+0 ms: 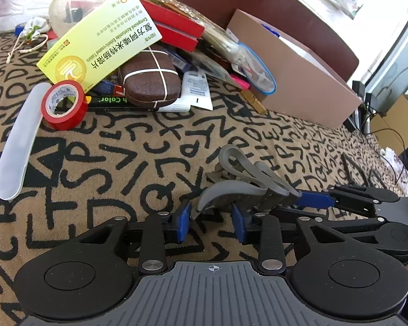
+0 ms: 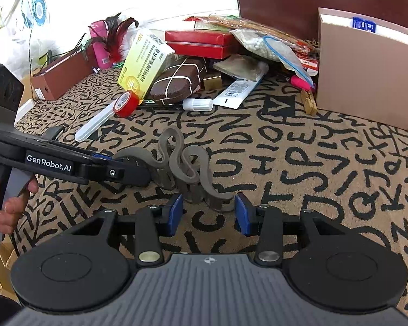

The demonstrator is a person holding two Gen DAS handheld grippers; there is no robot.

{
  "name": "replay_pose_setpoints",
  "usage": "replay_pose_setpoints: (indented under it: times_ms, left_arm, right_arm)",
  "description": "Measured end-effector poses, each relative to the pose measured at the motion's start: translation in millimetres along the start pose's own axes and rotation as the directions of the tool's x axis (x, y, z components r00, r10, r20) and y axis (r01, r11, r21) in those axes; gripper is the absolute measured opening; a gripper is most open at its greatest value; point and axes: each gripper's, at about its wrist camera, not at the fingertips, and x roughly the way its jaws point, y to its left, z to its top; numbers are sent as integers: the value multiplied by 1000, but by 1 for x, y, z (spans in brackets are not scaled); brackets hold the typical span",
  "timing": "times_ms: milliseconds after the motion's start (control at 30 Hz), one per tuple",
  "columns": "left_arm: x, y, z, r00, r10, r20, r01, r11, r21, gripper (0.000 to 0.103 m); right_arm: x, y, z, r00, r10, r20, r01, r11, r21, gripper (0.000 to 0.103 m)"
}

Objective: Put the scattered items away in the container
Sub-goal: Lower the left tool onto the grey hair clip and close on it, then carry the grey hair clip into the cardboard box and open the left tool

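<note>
Landmark: the pink-tan box (image 1: 307, 81), open-topped, standing at the far right of the letter-patterned tabletop (image 1: 122, 146).
Grey strap (image 2: 185, 165): a wavy, folded band lying on the tabletop, well in front of the box, nearer the viewer than the clutter.
Left claw (image 1: 211, 217): half-wide, blue pads either side of one end of the strap; I cannot tell if they press it.
Right claw (image 2: 208, 212): half-wide too, the strap's other end between its pads, touching the right one.
Clutter pile: heaped just left of the box, with a yellow medicine carton (image 1: 100, 40), brown glasses case (image 1: 152, 78) and red tape roll (image 1: 64, 103).
White case (image 1: 16, 146): far left of the box, beside the tape.
</note>
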Motion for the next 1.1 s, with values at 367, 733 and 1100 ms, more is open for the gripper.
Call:
replay_pose_setpoints:
  times_ms: [367, 733, 1100]
  left_arm:
    - [-2, -13, 5, 999, 41, 4, -41, 999, 14, 31]
    - [-13, -52, 41, 998, -33, 60, 31, 999, 44, 31]
    - [2, -123, 131, 975, -145, 171, 118, 981, 155, 41]
  right_arm:
    - [-7, 0, 2, 999, -39, 17, 39, 999, -10, 39]
    - [-57, -18, 25, 990, -73, 122, 76, 997, -15, 38]
    - [-93, -74, 82, 963, -166, 214, 177, 984, -35, 38]
